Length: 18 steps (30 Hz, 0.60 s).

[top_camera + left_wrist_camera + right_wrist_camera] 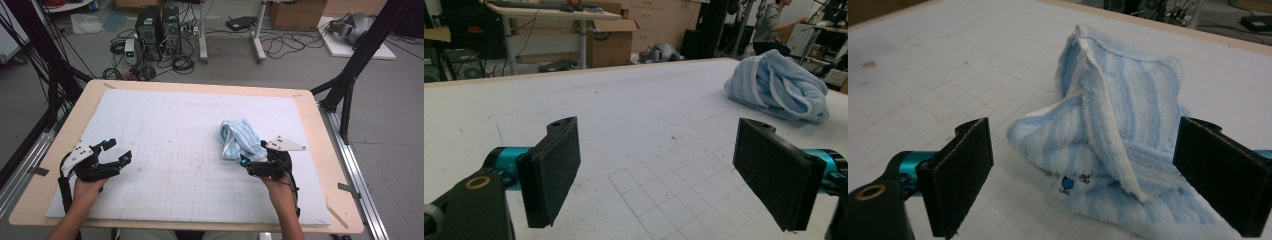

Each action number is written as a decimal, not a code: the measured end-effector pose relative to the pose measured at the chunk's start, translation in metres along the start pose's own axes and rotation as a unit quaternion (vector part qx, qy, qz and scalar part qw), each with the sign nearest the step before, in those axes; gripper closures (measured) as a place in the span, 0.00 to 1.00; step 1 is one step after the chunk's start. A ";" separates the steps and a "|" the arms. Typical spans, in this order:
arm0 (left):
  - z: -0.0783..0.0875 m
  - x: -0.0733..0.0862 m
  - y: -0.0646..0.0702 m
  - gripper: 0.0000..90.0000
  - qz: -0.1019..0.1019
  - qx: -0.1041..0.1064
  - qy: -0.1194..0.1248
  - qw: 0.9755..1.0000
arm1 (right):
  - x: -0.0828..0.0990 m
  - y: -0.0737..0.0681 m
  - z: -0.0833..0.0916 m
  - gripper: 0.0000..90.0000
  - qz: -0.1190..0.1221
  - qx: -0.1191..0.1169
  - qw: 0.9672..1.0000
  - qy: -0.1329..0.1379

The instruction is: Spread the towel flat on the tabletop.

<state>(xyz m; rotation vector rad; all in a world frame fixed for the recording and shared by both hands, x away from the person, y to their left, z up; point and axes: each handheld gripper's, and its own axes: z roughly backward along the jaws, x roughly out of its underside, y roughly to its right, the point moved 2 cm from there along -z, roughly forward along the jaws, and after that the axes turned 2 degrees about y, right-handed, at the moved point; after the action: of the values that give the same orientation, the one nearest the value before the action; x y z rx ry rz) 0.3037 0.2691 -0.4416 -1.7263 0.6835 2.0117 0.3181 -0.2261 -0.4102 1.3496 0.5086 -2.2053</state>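
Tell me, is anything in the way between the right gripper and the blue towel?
No, nothing visible is. The right gripper is open, and the crumpled blue towel lies straight ahead of it, its near edge already between the fingers. Only bare white mat lies around the towel.

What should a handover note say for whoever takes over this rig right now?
Left hand-held gripper: open, holding nothing, low over the white mat at its near left, far from the towel.
Right hand-held gripper: open, jaws either side of the near edge of the crumpled blue striped towel, not closed on it.
Towel: bunched in a heap on the mat's right half.
Done: nothing visible; towel not spread or folded.
Left: probably grasp the towel, then handle it.
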 end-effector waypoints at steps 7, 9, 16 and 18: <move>-0.001 0.000 -0.001 0.22 0.001 0.001 0.000 1.000 | -0.008 0.003 -0.027 0.21 0.015 -0.005 1.000 -0.024; -0.001 0.000 -0.001 0.22 0.001 0.000 -0.001 1.000 | -0.012 0.005 -0.034 0.21 0.021 0.001 0.999 -0.024; -0.001 0.000 -0.002 0.22 0.004 -0.001 0.001 1.000 | -0.025 0.009 -0.050 0.28 0.029 0.013 0.999 -0.038; -0.001 0.000 -0.002 0.22 0.004 -0.001 0.000 1.000 | -0.025 0.010 -0.053 0.29 0.027 0.013 0.999 -0.042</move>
<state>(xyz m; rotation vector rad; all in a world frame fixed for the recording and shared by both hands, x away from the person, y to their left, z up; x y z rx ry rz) 0.3059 0.2703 -0.4419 -1.7279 0.6891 2.0181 0.3712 -0.1994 -0.4115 1.2625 0.4084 -2.2210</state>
